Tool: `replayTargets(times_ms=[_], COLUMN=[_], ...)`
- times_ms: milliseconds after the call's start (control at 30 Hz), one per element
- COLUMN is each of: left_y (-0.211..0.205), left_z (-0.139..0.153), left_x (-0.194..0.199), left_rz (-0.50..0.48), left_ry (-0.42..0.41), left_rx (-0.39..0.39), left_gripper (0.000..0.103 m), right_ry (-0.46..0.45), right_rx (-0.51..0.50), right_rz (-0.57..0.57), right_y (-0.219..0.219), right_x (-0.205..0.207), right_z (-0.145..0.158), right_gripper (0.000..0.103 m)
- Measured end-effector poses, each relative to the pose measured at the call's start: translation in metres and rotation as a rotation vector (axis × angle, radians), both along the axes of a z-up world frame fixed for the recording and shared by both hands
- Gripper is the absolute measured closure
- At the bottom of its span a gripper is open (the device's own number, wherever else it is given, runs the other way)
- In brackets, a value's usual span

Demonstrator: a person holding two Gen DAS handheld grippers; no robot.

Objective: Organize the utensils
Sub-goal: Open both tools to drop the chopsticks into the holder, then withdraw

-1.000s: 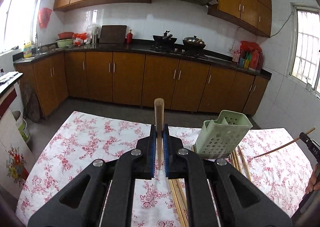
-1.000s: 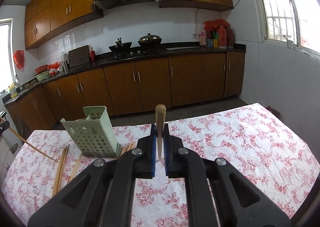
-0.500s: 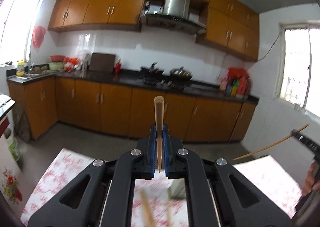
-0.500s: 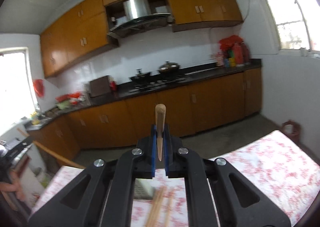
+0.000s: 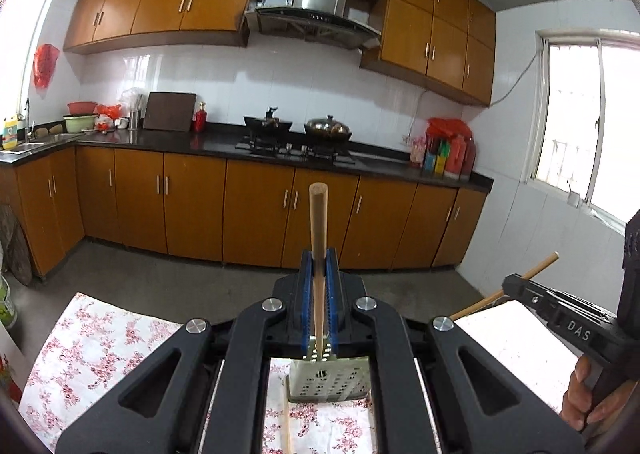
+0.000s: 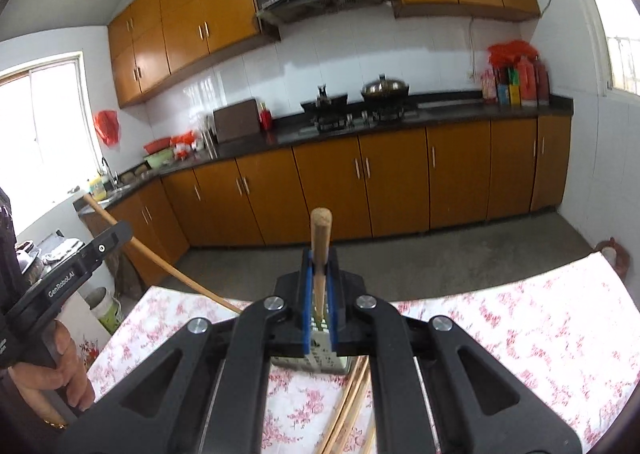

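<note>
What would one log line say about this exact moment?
left hand-held gripper: shut on chopstick | right hand-held gripper: shut on chopstick | green holder: on table | loose chopsticks: beside holder

both wrist views look along their jaws, facing kitchen cabinets (image 5: 256,210), sharing the floral table (image 6: 540,326).

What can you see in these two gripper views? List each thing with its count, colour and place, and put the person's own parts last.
Utensil holder: one, pale green, perforated, on the table below both grippers.
Loose chopsticks: several, wooden, on the cloth beside the holder.
Tablecloth: one, white with red flowers, covering the table.
Cabinets: many, orange-brown, along the walls.
Pans: two, dark, on the stove.
Range hood: one, steel, above the stove.
Left gripper: black, shut on a chopstick.
Right gripper: black, shut on another chopstick.
Hands: two, at the handles.
</note>
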State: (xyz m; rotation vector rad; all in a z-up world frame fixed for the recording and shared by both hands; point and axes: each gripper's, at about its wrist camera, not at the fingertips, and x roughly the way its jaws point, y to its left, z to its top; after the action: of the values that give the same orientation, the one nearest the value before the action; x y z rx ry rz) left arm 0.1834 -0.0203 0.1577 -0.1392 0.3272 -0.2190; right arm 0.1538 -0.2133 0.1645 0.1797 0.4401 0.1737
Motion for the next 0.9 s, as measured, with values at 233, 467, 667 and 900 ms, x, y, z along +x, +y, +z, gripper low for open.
replayTargets(times_ms=[233,467,667,900], left_y=[-0.005,-0.004,0.008,0.031], left_z=[-0.026,-0.035,-0.023,-0.015], left_x=[0.017,0.023,0.01,-0.014], left_rz=[-0.005,0.0,0.026,0.064], left_ry=[0.065,0.104,0.068,0.035], left_rx=[-0.008,-0.027,-0.045,-0.06], left_gripper=[0.096,0.095,0.07,0.068], right_ry=[0.054,0.061,0.008,0.006], right_rx=[0.002,0.012,0.022,0.018], right_rz=[-0.009,-0.033,-0.074,-0.156], right_y=[0.004,0.006,-0.004,-0.032], right_x=[0.016,0.017,-0.002,-0.035], right_z=[-0.024,-0.032,-0.021,-0.035], right_gripper=[0.095,0.09,0.079,0.075])
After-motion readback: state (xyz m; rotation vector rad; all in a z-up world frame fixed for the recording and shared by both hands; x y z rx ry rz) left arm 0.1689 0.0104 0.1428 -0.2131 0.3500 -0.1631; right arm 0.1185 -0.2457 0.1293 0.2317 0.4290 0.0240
